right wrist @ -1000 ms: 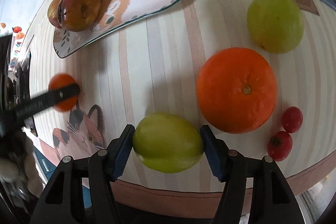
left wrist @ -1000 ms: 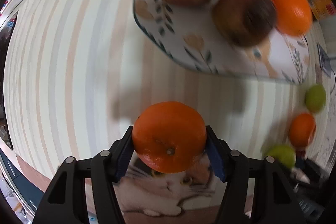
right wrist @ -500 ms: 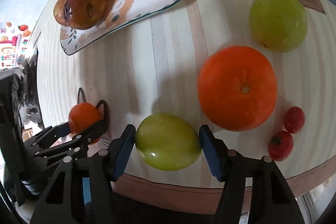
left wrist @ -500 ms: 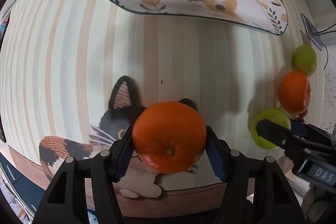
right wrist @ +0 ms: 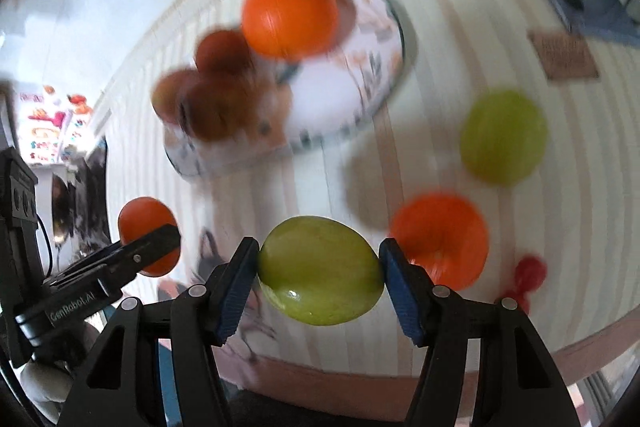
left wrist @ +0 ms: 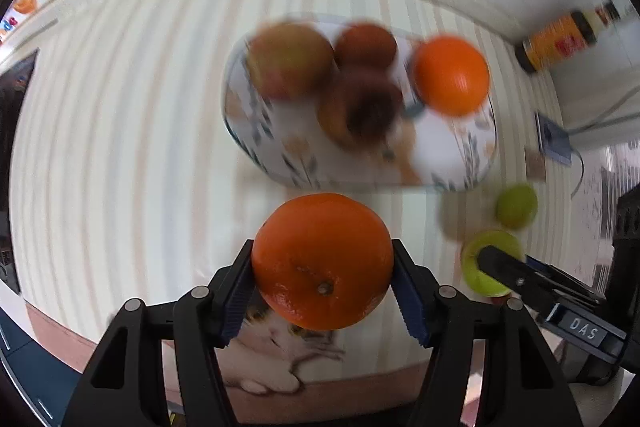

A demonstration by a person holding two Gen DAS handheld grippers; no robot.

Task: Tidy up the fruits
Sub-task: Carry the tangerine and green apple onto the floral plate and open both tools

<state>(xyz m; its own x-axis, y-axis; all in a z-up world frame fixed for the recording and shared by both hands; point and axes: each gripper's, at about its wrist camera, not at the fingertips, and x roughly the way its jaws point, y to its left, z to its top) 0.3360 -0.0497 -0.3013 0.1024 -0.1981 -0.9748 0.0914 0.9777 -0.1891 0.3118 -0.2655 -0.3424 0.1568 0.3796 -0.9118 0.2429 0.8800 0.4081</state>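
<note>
My left gripper (left wrist: pixel 322 281) is shut on an orange (left wrist: pixel 322 261) and holds it above the striped table, short of the floral plate (left wrist: pixel 448 151). The plate carries an apple (left wrist: pixel 290 59), two dark reddish fruits (left wrist: pixel 362 103) and another orange (left wrist: pixel 451 75). My right gripper (right wrist: pixel 318 277) is shut on a green fruit (right wrist: pixel 320 270), lifted over the table's near edge. It shows at the right of the left wrist view (left wrist: pixel 486 263). The left gripper with its orange (right wrist: pixel 145 234) shows at the left of the right wrist view.
On the table lie a loose orange (right wrist: pixel 440 239), a second green fruit (right wrist: pixel 503 137) and small red fruits (right wrist: pixel 530 273). A brown card (right wrist: pixel 566 55), a blue device (right wrist: pixel 588 9) and an orange-labelled bottle (left wrist: pixel 560 41) sit at the far right. A cat picture (left wrist: pixel 280 351) marks the cloth's near edge.
Both grippers have lifted and tilted up with their fruits still held. The plate now sits lower and more central in both views, and the wall behind shows. The views are blurred by motion.
</note>
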